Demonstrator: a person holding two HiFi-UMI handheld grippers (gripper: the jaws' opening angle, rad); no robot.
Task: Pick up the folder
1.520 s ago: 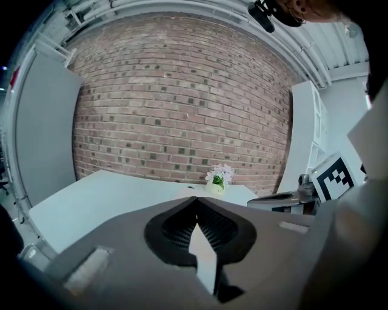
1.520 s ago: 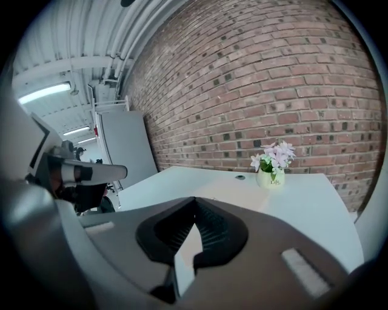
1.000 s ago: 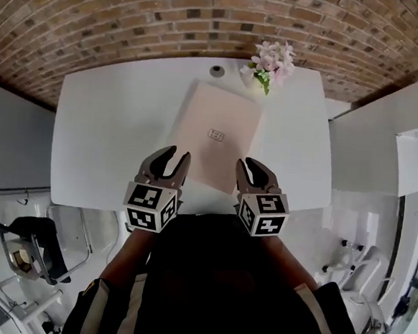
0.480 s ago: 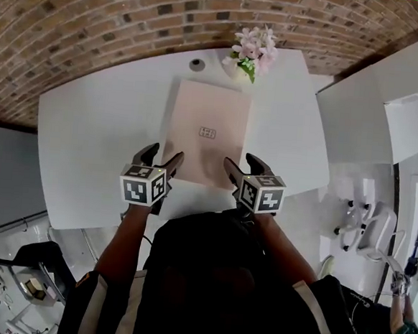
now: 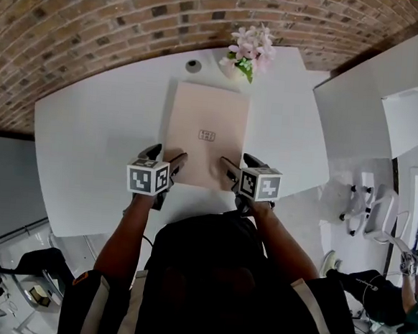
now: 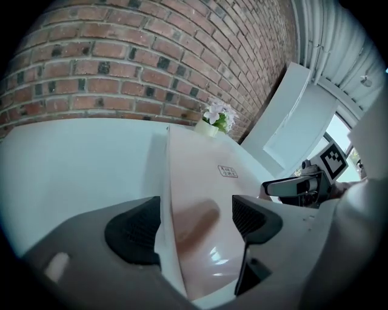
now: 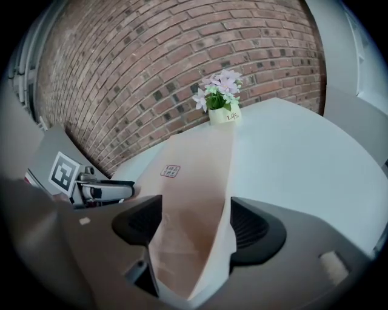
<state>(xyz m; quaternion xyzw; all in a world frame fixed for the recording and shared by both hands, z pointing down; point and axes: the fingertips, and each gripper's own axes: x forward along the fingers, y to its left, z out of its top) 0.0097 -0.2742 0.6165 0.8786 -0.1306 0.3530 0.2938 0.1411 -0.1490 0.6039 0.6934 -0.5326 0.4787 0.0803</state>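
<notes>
A pale pink folder (image 5: 207, 130) with a small label lies flat on the white table (image 5: 96, 132). My left gripper (image 5: 165, 161) stands over its near left corner and my right gripper (image 5: 236, 165) over its near right corner. In the left gripper view the folder's (image 6: 203, 175) left edge runs between the wide-apart jaws of the left gripper (image 6: 194, 221). In the right gripper view the folder's (image 7: 200, 169) right edge lies between the jaws of the right gripper (image 7: 197, 225), close to the right pad (image 7: 251, 227). Both pairs of jaws have just been opening and press on nothing.
A small pot of pink flowers (image 5: 247, 47) stands at the table's far edge just beyond the folder, with a small round grommet (image 5: 193, 65) to its left. A brick wall (image 5: 135, 13) backs the table. A white cabinet (image 5: 374, 82) stands to the right.
Both grippers have come down and forward from the table's near edge onto the folder's near corners. Their jaws have spread from nearly shut to wide.
</notes>
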